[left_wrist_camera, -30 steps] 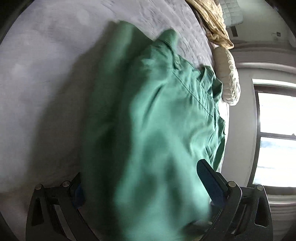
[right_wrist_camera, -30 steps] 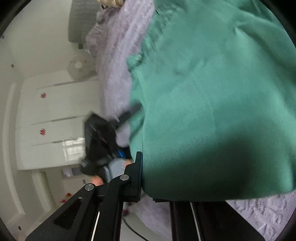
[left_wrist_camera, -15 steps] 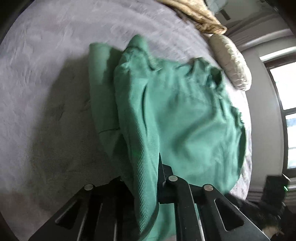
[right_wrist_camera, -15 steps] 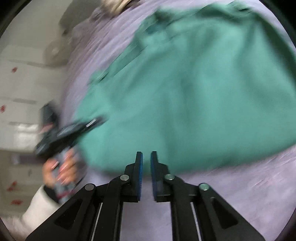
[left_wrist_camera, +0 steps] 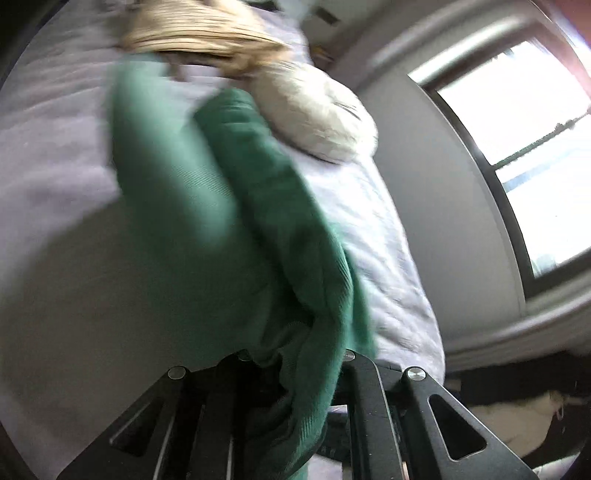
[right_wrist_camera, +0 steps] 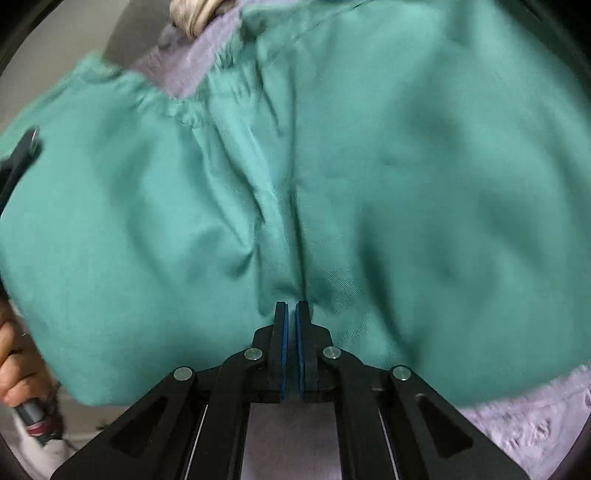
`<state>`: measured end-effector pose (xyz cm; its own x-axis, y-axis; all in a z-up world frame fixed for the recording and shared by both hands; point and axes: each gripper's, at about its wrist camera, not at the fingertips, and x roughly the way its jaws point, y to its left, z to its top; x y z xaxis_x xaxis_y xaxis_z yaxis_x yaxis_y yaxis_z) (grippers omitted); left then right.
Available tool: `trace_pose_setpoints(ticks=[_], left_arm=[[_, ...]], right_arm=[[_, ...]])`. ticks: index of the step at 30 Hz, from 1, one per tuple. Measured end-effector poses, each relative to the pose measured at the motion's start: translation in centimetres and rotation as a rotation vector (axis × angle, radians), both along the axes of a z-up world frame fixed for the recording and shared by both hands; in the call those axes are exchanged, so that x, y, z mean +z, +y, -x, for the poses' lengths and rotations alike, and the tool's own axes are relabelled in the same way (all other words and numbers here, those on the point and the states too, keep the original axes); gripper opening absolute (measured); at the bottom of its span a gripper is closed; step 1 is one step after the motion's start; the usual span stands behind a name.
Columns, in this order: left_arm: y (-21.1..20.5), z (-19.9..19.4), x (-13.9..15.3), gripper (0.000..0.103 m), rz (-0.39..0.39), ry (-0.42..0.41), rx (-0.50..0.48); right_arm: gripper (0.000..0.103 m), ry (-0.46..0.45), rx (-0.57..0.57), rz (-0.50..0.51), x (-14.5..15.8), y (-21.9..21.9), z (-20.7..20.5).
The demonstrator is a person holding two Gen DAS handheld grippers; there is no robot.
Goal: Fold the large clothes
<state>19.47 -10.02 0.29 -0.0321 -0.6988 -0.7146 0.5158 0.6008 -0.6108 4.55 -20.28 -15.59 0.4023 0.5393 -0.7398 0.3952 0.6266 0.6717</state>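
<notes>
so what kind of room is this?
Most likely a bedroom: the green garment lies on a lavender bedspread, with a cream pillow at its far end and a window beside it.

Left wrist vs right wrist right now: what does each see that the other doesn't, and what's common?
Left wrist only: the window, the cream pillow, a tan blanket, and the left gripper with a thick bunch of cloth between its jaws.

Right wrist only: the right gripper, jaws nearly closed at the cloth's edge, grip unclear, and the person's left hand at the frame edge.

Both: the green garment on the lavender bedspread.
</notes>
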Motion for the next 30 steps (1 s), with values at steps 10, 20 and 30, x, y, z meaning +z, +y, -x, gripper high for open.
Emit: trace_pose_setpoints(ticks=[10,20,30], left_arm=[[-18.6,6.3,-7.4,0.013,-0.247,-0.064,-0.256],[-20.2,9.3,-5.1,0.075,-0.274,-0.235,-0.279],[-13.9,6.9,-1.4,0.083,-0.29,-0.346,-0.119]], right_arm=[[0.009,-0.05,-0.321,-0.101,0.0,-12.9,11.2],[0.009,-0.065,-0.419,-0.19,-2.3,-16.0,14.0],[0.063,-0.06,-0.475,-0.147,0.3,-16.1,17.0]])
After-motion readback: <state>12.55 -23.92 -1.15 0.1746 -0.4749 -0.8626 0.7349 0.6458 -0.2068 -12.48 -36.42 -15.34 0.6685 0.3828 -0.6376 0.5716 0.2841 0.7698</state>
